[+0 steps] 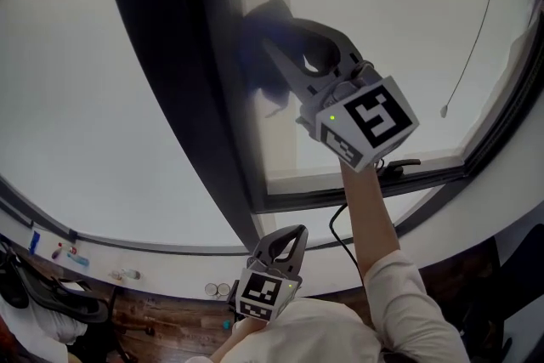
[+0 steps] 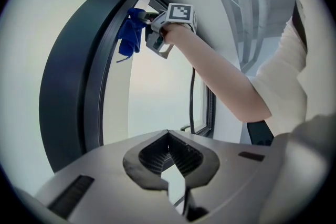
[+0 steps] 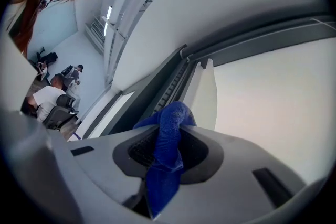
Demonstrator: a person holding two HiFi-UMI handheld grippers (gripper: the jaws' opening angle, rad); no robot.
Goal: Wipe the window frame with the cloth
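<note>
The blue cloth (image 2: pixel 130 34) is pinched in my right gripper (image 2: pixel 149 29), which is raised and presses the cloth against the dark window frame (image 2: pixel 73 86) near its upper part. In the head view the cloth (image 1: pixel 255 55) is a dark shape at the tips of the right gripper (image 1: pixel 276 30), against the frame's upright (image 1: pixel 178 72). The right gripper view has the cloth (image 3: pixel 168 134) bunched between the jaws and hanging below them, with the frame's channel (image 3: pixel 173 81) just ahead. My left gripper (image 1: pixel 285 244) hangs low by my body, shut and holding nothing.
A window handle (image 1: pixel 399 167) sits on the lower frame bar to the right. A thin cord with a pull (image 1: pixel 444 110) hangs over the right pane. Small items lie on the sill (image 1: pixel 127 275). Seated people (image 3: pixel 50 97) are far behind.
</note>
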